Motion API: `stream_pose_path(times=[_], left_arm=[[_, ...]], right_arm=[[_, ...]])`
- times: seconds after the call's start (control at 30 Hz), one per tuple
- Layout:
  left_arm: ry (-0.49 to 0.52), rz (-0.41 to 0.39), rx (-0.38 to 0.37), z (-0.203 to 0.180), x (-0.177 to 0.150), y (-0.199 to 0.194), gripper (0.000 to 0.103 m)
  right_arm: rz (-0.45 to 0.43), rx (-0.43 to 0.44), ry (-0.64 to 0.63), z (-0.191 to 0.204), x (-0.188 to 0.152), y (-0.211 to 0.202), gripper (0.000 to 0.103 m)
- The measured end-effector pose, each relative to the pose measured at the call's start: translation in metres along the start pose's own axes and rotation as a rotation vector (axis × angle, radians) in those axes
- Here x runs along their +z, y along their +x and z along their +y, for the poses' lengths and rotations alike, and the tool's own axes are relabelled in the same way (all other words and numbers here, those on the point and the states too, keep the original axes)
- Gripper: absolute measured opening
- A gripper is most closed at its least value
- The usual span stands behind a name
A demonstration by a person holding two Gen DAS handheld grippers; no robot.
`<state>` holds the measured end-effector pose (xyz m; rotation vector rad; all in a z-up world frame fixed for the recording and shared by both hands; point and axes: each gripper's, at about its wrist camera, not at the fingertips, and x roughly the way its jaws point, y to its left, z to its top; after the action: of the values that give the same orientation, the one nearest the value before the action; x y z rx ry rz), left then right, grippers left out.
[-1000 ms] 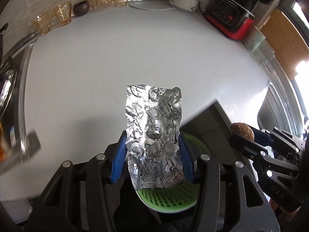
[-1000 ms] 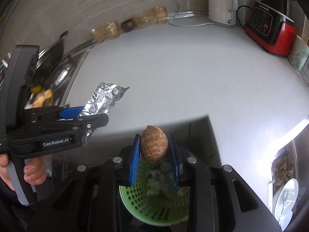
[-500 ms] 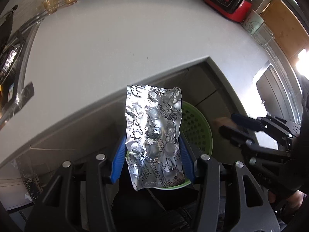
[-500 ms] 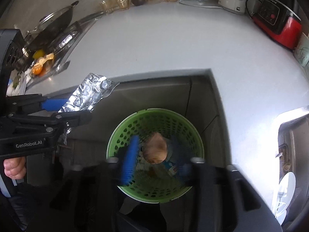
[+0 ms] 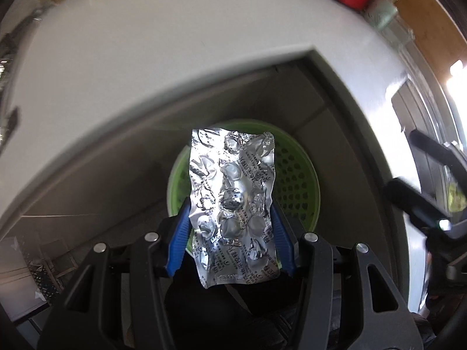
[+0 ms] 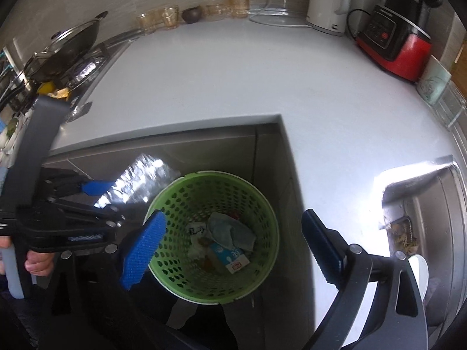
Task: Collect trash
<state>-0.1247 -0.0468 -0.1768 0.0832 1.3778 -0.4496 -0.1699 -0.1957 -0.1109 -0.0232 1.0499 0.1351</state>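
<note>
My left gripper [image 5: 230, 218] is shut on a crumpled silver blister pack [image 5: 233, 201], held over the near left rim of a green perforated basket [image 5: 297, 183] on the floor under the counter corner. In the right wrist view the basket [image 6: 262, 204] holds a grey cloth [image 6: 230, 230], a small carton [image 6: 232, 258] and scraps. My right gripper [image 6: 233, 233] is wide open and empty above the basket. The left gripper [image 6: 96, 201] and its blister pack [image 6: 140, 183] show at the left of that view.
A white counter [image 6: 219, 81] wraps around the basket's nook. At the back stand glasses [image 6: 163, 19], a white kettle [image 6: 329, 0] and a red-and-black appliance [image 6: 394, 43]. A stove with a pan [image 6: 67, 46] is at left, a sink [image 6: 423, 218] at right.
My right gripper opened and let go of the brown round item, which dropped into the basket. Both grippers moved back from the counter to over the basket. The left still holds the blister pack.
</note>
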Motion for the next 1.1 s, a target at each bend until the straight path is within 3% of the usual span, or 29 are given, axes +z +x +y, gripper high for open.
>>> stream_pose_path(times=[0.1,0.17,0.3,0.5,0.67,0.83,1.1], left_arm=[[0.038,0.079,0.014,-0.007,0.000,0.024,0.058],[0.049,0.109,0.019,-0.011,-0.001,0.032,0.072],[0.064,0.073,0.014,-0.016,-0.001,0.024,0.085],[0.036,-0.016,0.044,-0.012,0.007,-0.004,0.090],[-0.012,-0.132,0.113,-0.003,0.019,-0.038,0.090],[-0.038,-0.311,0.213,0.003,0.039,-0.092,0.095],[-0.114,-0.533,0.252,0.013,0.070,-0.185,0.095]], right_arm=[[0.010,-0.011,0.019,-0.005,-0.004,0.000,0.093],[0.014,-0.017,0.029,-0.008,-0.006,0.001,0.093],[0.013,-0.020,0.040,-0.010,-0.009,-0.001,0.093],[-0.001,-0.018,0.042,-0.009,-0.005,-0.004,0.093],[-0.037,-0.008,0.041,-0.007,0.009,-0.012,0.093],[-0.127,-0.002,0.031,-0.002,0.039,-0.033,0.098],[-0.314,0.005,0.009,0.009,0.099,-0.088,0.101]])
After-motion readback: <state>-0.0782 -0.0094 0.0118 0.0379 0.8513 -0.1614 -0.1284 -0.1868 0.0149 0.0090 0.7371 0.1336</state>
